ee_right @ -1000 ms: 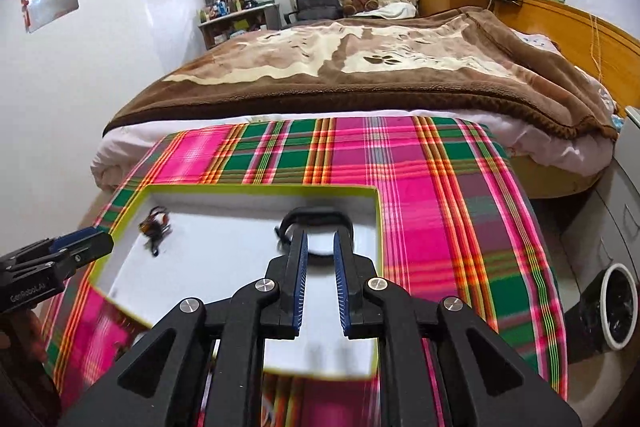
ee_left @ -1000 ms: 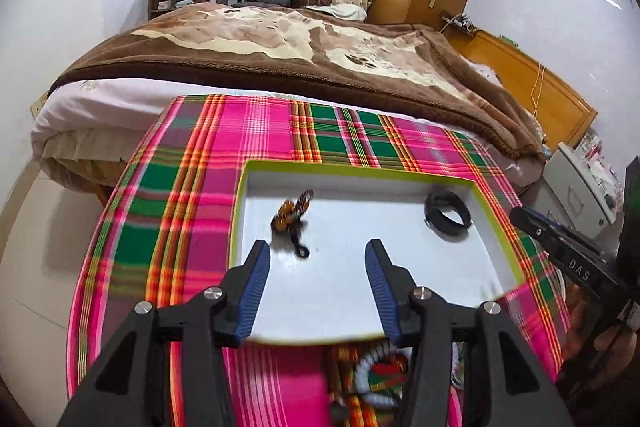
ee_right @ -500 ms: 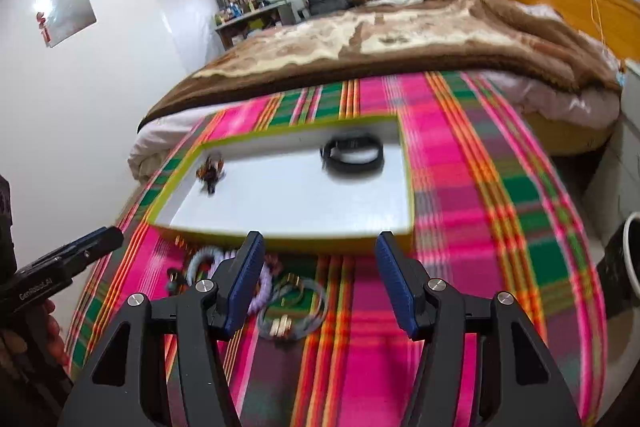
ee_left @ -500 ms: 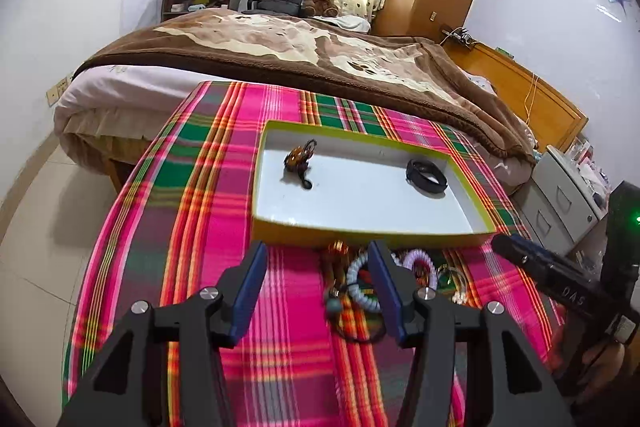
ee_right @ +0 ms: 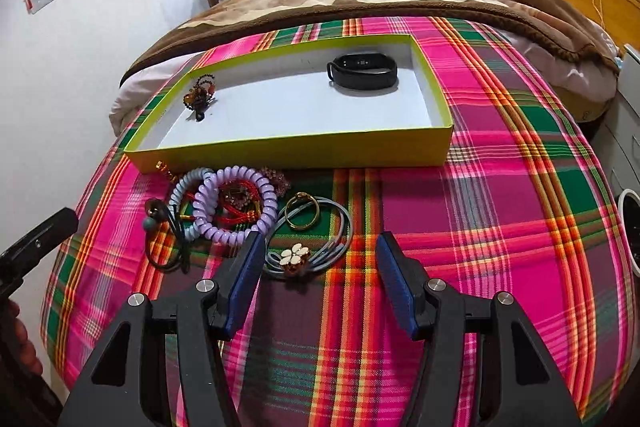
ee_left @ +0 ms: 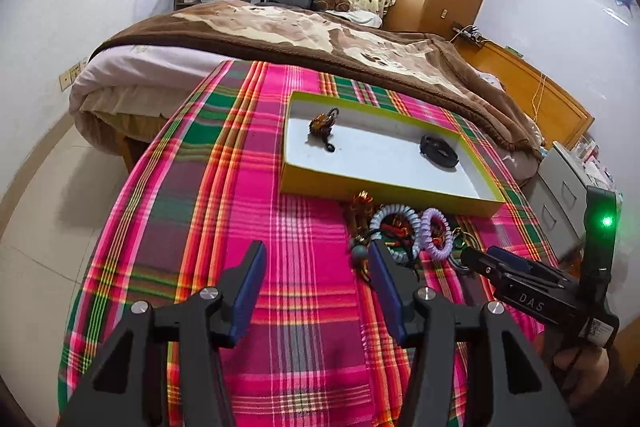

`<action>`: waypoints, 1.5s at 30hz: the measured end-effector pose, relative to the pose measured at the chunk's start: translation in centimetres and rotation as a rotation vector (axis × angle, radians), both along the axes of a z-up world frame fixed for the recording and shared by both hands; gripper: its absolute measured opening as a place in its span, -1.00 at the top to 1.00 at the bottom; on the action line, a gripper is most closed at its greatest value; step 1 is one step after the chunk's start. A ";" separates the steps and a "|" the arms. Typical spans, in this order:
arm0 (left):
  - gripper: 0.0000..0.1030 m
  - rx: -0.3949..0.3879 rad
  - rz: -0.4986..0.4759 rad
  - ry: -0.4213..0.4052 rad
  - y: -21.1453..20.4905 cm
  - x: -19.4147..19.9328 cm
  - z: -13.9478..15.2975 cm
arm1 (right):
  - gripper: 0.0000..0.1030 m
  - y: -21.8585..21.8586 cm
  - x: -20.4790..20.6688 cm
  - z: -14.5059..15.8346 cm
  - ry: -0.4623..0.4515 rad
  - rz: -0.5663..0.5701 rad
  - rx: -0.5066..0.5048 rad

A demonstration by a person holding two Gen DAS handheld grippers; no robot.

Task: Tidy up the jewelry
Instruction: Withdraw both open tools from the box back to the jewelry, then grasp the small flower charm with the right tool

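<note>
"DAS" reads on the right hand-held gripper (ee_right: 320, 277), whose jaws, nearly shut over the black band (ee_right: 363, 70) earlier, now gape empty; the left hand-held gripper (ee_left: 316, 283) gapes empty too.

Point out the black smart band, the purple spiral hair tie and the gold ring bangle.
Black smart band (ee_right: 363, 70): right wrist view, on its screen face.
Purple spiral hair tie (ee_right: 267, 193): right wrist view, right-hand coil.
Gold ring bangle (ee_right: 317, 214): right wrist view, right rim.
</note>
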State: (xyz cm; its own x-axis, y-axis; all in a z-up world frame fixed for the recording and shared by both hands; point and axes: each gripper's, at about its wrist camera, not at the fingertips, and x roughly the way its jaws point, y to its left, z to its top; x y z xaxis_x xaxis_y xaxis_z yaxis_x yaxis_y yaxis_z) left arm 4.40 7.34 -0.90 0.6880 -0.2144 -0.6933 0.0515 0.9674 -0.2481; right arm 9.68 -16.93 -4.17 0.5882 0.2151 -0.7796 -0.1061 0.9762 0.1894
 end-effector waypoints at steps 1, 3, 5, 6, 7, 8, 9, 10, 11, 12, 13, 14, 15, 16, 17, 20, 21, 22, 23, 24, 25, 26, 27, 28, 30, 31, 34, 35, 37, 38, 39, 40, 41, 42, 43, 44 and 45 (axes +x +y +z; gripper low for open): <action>-0.06 -0.004 -0.001 0.002 0.0 -0.1 -0.1 | -0.05 0.0 0.0 -0.1 -0.001 -0.005 -0.010; -0.06 -0.003 -0.005 0.002 -0.1 -0.1 -0.2 | 0.18 0.0 -0.1 -0.1 -0.010 -0.017 -0.029; -0.06 -0.001 -0.012 0.005 -0.3 -0.1 -0.3 | 0.26 -0.1 -0.1 -0.1 -0.009 -0.024 -0.027; -0.06 -0.001 -0.013 0.005 -0.4 -0.1 -0.4 | 0.27 -0.1 -0.1 -0.1 -0.010 -0.022 -0.027; -0.06 -0.002 -0.015 0.004 -0.5 -0.1 -0.4 | 0.36 0.0 -0.2 -0.1 -0.012 -0.022 -0.030; -0.06 -0.003 -0.017 0.006 -0.6 0.0 -0.5 | 0.63 0.0 -0.2 0.0 -0.012 -0.023 -0.039; -0.06 -0.004 -0.019 0.009 -0.7 0.0 -0.5 | 0.67 0.1 -0.2 -0.1 -0.010 -0.021 -0.044; -0.06 -0.003 -0.020 0.012 -0.7 0.0 -0.7 | 0.67 0.2 -0.3 0.0 -0.013 -0.020 -0.049; -0.06 -0.002 -0.021 0.012 -0.7 -0.1 -0.7 | 0.67 0.2 -0.4 0.0 -0.014 -0.021 -0.050; -0.06 -0.001 -0.022 0.013 -0.7 -0.1 -0.7 | 0.67 0.0 -0.5 0.1 -0.018 -0.023 -0.045; -0.06 -0.001 -0.022 0.014 -0.7 -0.1 -0.7 | 0.67 -0.2 -0.6 0.2 -0.025 -0.029 -0.039; -0.06 -0.001 -0.022 0.015 -0.7 -0.1 -0.7 | 0.67 -0.4 -0.8 0.4 -0.030 -0.036 -0.034; -0.06 -0.001 -0.024 0.018 -0.7 0.0 -0.8 | 0.67 -0.6 -0.9 0.5 -0.035 -0.043 -0.033; -0.06 0.000 -0.024 0.020 -0.7 0.0 -0.8 | 0.67 -0.8 -1.0 0.7 -0.042 -0.048 -0.036; -0.06 0.003 -0.023 0.021 -0.7 0.0 -0.9 | 0.67 -1.1 -1.2 1.0 -0.051 -0.054 -0.040; -0.06 0.002 -0.023 0.030 -0.8 0.1 -1.1 | 0.67 -1.8 -1.7 1.7 -0.077 -0.070 -0.046; -0.06 0.001 -0.024 0.030 -0.9 0.1 -1.1 | 0.67 -2.1 -1.9 2.0 -0.094 -0.065 -0.031; -0.06 0.000 -0.027 0.030 -1.0 0.1 -1.1 | 0.67 -2.6 -2.1 2.4 -0.113 -0.060 0.010; -0.06 0.001 -0.030 0.032 -1.0 0.2 -1.2 | 0.67 -3.0 -2.3 2.6 -0.124 -0.058 0.047; -0.06 0.002 -0.030 0.035 -1.1 0.2 -1.2 | 0.67 -3.2 -2.2 2.8 -0.128 -0.051 0.072; -0.06 0.003 -0.029 0.039 -1.2 0.2 -1.3 | 0.67 -3.2 -2.0 2.8 -0.129 -0.036 0.082; -0.06 0.001 -0.030 0.041 -1.2 0.2 -1.3 | 0.67 -3.3 -1.9 2.8 -0.129 -0.027 0.099; -0.06 -0.003 -0.033 0.041 -1.3 0.2 -1.3 | 0.67 -3.6 -1.9 2.8 -0.131 -0.028 0.140; -0.06 -0.004 -0.035 0.043 -1.3 0.2 -1.4 | 0.67 -3.9 -2.0 2.9 -0.142 -0.023 0.184; -0.06 -0.003 -0.033 0.049 -1.3 0.3 -1.5 | 0.67 -4.1 -2.0 3.1 -0.166 -0.024 0.226; -0.06 -0.002 -0.031 0.051 -1.3 0.4 -1.6 | 0.67 -4.2 -1.9 3.2 -0.166 -0.013 0.253; -0.06 -0.001 -0.030 0.055 -1.3 0.5 -1.6 | 0.67 -5.1 -0.9 2.8 -0.119 -0.008 0.389; -0.06 -0.001 -0.030 0.056 -1.3 0.5 -1.6 | 0.67 -5.3 -0.6 2.6 -0.112 -0.021 0.395; -0.06 0.000 -0.034 0.054 -1.4 0.5 -1.6 | 0.67 -5.5 -0.5 2.5 -0.109 -0.021 0.404; -0.06 0.004 -0.036 0.056 -1.5 0.6 -1.7 | 0.67 -5.6 -0.6 2.5 -0.110 -0.022 0.413; -0.06 0.008 -0.037 0.060 -1.6 0.8 -1.7 | 0.67 -5.8 -0.8 2.6 -0.111 -0.033 0.412; -0.06 0.010 -0.036 0.063 -1.6 0.9 -1.8 | 0.67 -6.0 -1.0 2.7 -0.116 -0.044 0.401; -0.06 0.010 -0.039 0.064 -1.8 1.1 -1.9 | 0.67 -6.1 -1.1 2.8 -0.124 -0.047 0.391; -0.06 0.010 -0.044 0.067 -1.9 1.3 -2.0 | 0.67 -6.2 -1.4 3.0 -0.131 -0.046 0.383; -0.06 0.016 -0.050 0.072 -2.2 1.5 -2.1 | 0.67 -6.4 -1.6 3.1 -0.134 -0.047 0.377; -0.06 0.024 -0.058 0.075 -2.4 1.7 -2.3 | 0.67 -6.4 -1.8 3.3 -0.137 -0.053 0.362; -0.06 0.029 -0.062 0.079 -2.7 1.9 -2.4 | 0.67 -6.6 -1.9 3.4 -0.140 -0.058 0.347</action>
